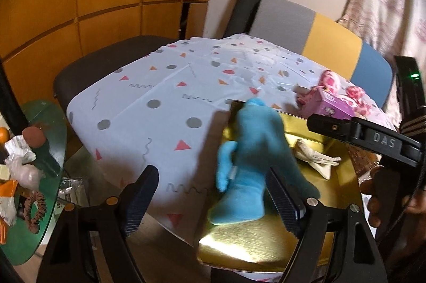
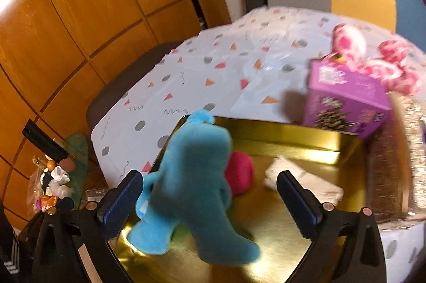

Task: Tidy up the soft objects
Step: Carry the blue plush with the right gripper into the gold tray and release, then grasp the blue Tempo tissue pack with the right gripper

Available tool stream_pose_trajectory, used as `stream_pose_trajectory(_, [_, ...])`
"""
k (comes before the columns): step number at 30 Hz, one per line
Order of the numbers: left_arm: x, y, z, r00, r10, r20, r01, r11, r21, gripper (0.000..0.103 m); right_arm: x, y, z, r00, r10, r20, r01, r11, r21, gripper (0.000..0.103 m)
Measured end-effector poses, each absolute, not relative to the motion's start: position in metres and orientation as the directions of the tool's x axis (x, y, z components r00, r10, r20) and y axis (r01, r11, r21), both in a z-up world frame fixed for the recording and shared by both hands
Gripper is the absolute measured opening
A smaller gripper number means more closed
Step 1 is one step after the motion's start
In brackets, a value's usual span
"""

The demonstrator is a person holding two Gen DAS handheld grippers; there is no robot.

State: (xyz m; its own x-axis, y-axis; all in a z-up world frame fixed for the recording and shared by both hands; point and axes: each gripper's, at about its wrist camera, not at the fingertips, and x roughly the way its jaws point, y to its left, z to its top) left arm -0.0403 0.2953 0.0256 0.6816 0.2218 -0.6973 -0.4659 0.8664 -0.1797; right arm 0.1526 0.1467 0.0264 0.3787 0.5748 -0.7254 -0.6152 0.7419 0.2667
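A blue plush toy (image 1: 250,163) stands in the gold tray (image 1: 266,248), also seen in the right wrist view (image 2: 197,184) over the tray (image 2: 279,251). My left gripper (image 1: 213,200) is open, the toy just inside its right finger, apart from the pads. My right gripper (image 2: 210,199) is open around the toy, not pressing it; its finger also shows in the left wrist view (image 1: 364,137). A red soft ball (image 2: 239,173) and a white cloth bow (image 2: 300,181) lie in the tray. A pink spotted plush (image 2: 372,61) lies behind the purple box (image 2: 346,99).
The patterned tablecloth (image 1: 149,107) covers the table. A chair with a grey, yellow and blue back (image 1: 332,43) stands behind it. A green glass side table (image 1: 50,149) with clutter is at the left. A glittery mat (image 2: 399,163) lies right of the tray.
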Motion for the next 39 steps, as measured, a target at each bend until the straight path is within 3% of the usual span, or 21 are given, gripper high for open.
stream_pose_trajectory(11, [-0.021, 0.233, 0.04, 0.713, 0.15, -0.685, -0.314, 0.942, -0.121, 0.084, 0.122, 0.058, 0.053, 0.53, 0.526, -0.665, -0.573, 0.8, 0.176, 0.102])
stream_pose_trajectory(24, [0.008, 0.156, 0.042, 0.717, 0.037, -0.696, -0.113, 0.992, -0.063, 0.084, 0.133, -0.083, 0.063, 0.67, 0.378, -0.639, -0.352, 0.92, 0.174, 0.102])
stream_pose_trajectory(39, [0.054, 0.064, 0.072, 0.736, -0.119, -0.666, 0.158, 0.987, -0.001, 0.084, 0.177, -0.283, 0.03, 0.757, -0.022, -0.654, 0.183, 0.967, 0.179, 0.102])
